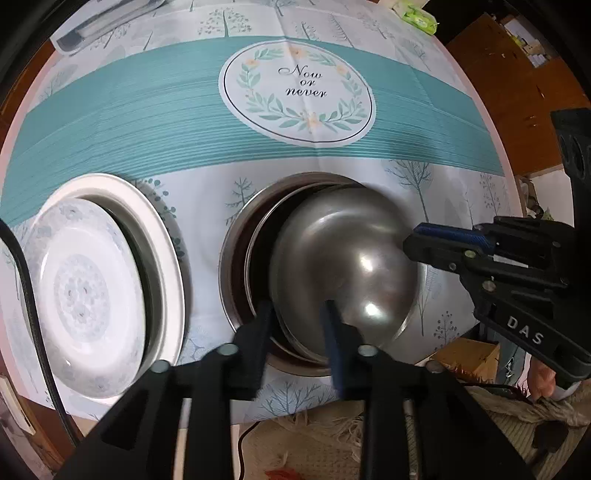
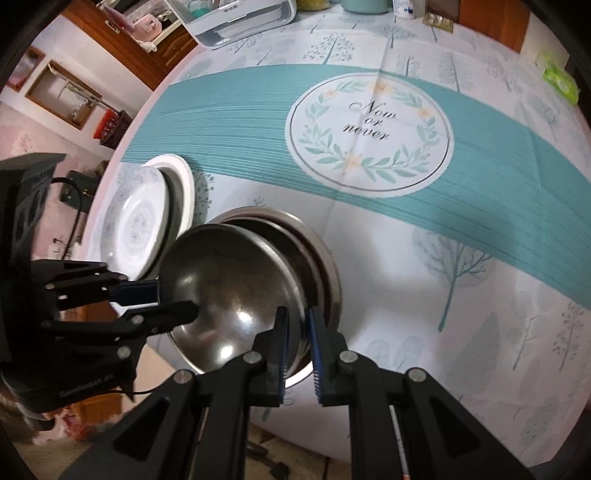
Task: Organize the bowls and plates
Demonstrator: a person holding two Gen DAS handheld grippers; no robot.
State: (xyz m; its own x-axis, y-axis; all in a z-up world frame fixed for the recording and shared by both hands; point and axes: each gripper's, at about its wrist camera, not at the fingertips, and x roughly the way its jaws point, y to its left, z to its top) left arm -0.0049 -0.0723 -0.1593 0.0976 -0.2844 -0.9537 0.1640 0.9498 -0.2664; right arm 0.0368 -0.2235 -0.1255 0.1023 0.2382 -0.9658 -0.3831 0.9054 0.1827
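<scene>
- Steel bowl [image 1: 343,273] sits nested on top of a stack of steel bowls [image 1: 240,258] at the near edge of the desk [image 1: 110,122], right of centre in the left wrist view.
- Top bowl is tilted, leaning toward the near right; its rim overhangs the stack's rim on that side.
- Left claw [image 1: 299,325] straddles the top bowl's near-left rim: one finger outside the wall, the blue-padded finger inside. Fingers are apart with a clear gap to the wall, so no clamp on it.
- Right claw [image 2: 297,332] sits at the bowl's near-right rim, seen close in the right wrist view. The rim runs between the two blue ribbed pads [image 2: 316,350], which stand close together. Reads as clamped on the steel bowl, though the actual pad contact is hard to make out.
- In the left wrist view the right claw enters from the right, tips at the bowl's right edge; in the right wrist view the left claw [image 2: 177,299] enters from the left, tips at the bowl's left edge.
- Patterned white plate [image 1: 85,299] leans on a stack of white plates [image 1: 162,254], left of the bowls, near the desk's near-left edge. Neither claw touches it.
- Tablecloth [image 2: 369,129] with a teal band and "Now or never" wreath covers the desk, beyond the bowls.
- White dish rack [image 2: 243,18] at the far left corner; green packet [image 2: 561,81] at the far right.
</scene>
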